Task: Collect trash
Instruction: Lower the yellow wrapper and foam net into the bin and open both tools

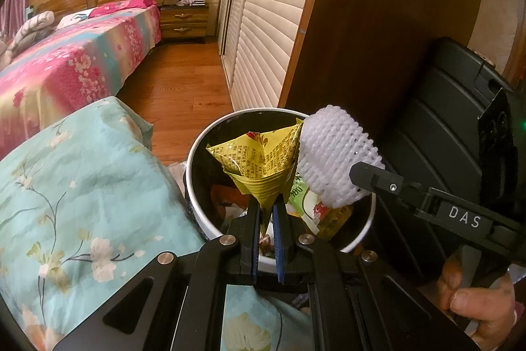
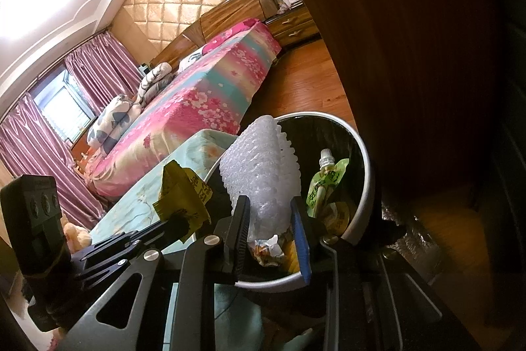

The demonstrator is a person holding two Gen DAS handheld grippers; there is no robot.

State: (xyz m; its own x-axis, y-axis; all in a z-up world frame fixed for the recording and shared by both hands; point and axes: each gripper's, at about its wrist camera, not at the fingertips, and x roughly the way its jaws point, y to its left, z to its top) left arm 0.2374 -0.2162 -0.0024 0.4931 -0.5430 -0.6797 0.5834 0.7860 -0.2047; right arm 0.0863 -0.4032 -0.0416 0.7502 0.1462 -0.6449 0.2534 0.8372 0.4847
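**Both tools loaded, right over the bin**

So the left tool [image 1: 267, 213] sits bottom centre of the left wrist view, fingers pinched nearly together on the lower corner of a yellow wrapper [image 1: 259, 160]. The wrapper fans out upward, over the mouth of the white trash bin [image 1: 197, 213], which fills the middle of that frame.

The right tool [image 2: 271, 219] is in the lower middle of the right wrist view, fingers partway apart and clamped on either side of a white foam net [image 2: 259, 166]. In the left wrist view the same net hangs at centre right, over the bin's right rim, just beside the wrapper.

The bin has a black liner and already holds stuff: a green drink pouch [image 2: 325, 183] with a white spout leaning at the right of the right wrist view, plus some crumpled packaging I can't really make out.

A light blue floral cloth [image 1: 82, 186] fills the lower left, right up against the bin. Pink floral bed [image 1: 72, 64] upper left, wood floor [image 1: 177, 81] between.
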